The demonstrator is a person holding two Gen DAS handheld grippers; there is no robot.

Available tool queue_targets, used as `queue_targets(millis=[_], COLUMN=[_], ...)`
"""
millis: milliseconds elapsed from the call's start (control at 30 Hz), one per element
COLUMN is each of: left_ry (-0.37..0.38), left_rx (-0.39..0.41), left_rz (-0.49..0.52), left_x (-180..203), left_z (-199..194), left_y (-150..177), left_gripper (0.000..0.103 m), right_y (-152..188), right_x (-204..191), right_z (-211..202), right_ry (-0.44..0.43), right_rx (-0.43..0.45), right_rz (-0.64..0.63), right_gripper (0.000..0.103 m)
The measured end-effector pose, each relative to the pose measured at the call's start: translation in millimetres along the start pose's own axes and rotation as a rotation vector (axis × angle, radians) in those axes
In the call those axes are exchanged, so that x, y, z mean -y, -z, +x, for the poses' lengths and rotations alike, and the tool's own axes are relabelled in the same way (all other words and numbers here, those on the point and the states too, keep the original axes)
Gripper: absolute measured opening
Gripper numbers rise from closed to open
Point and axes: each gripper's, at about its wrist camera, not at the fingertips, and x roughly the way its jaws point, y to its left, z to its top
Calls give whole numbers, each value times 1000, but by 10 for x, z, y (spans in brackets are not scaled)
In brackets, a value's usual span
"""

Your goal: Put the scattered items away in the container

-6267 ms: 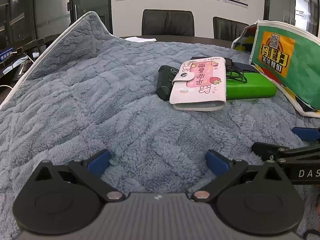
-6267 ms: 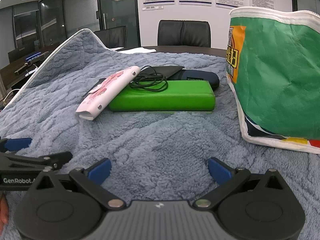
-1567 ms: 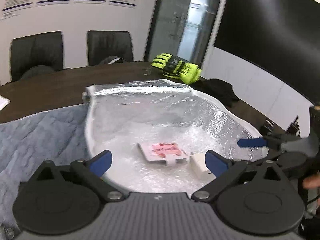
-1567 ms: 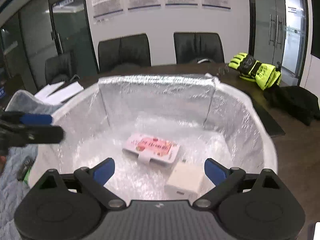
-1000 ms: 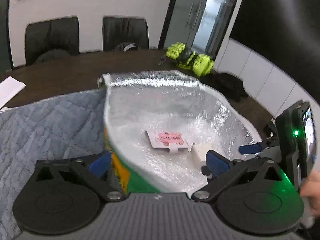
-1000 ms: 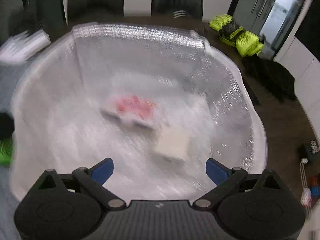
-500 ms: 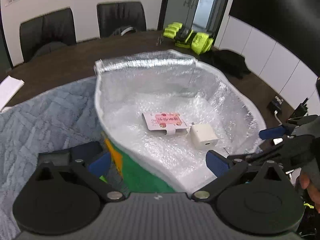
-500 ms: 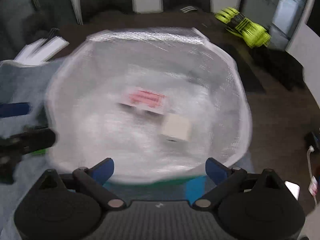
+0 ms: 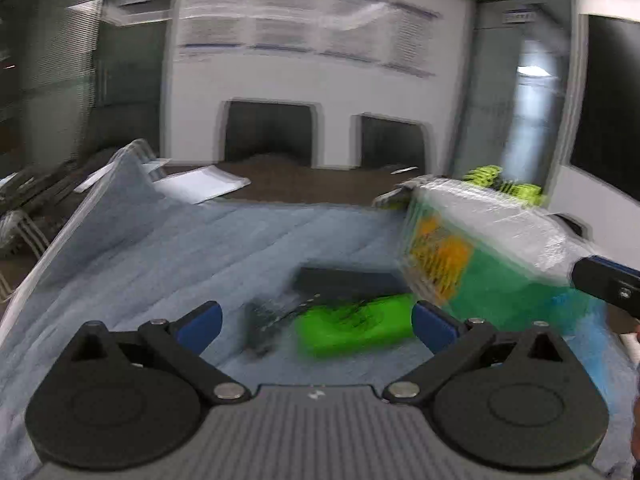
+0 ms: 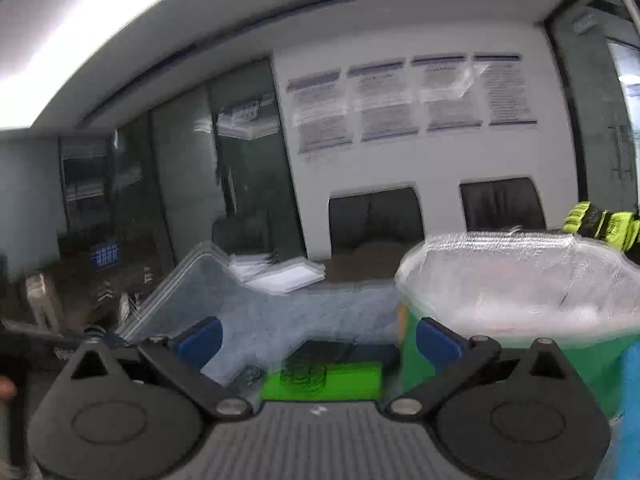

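Both grippers, left and right, spread wide, empty. Aimed at green case beside bag, likely lining up next pick. Frames blurred.

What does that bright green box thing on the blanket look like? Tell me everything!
The green box is a flat, bright lime rectangle that looks like smooth hard plastic, though the picture is blurry. It lies flat on the fluffy grey-blue blanket, beside the green bag. A tangle of thin black cord sits on top of it. A dark flat thing lies just behind it and another dark item at its left end. Neither gripper touches it.
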Motion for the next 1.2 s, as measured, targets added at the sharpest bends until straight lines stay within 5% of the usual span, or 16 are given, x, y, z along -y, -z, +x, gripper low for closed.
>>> queue_targets(millis=[67,133,233,533,1200], left_ry=[-55,-99,-143,-118,-140], left_rx=[-44,-79,-109,-156,-151], left_rz=[-50,-60,-53,-11,5], left_x=[-155,-227,-234,-101,-49], left_z=[107,239,475,821,849], left_y=[285,521,678,954,1042], left_gripper=[103,103,103,103,103], right_y=[231,418,621,971,1015], right_x=[-44,-5,-47,-160,-145], right_z=[390,671,978,1123,1137], right_ry=[-10,-34,58,149,148], right_rx=[-178,-264,-348,-346,-349], right_rz=[51,112,23,-51,-63], right_gripper=[103,103,103,103,103])
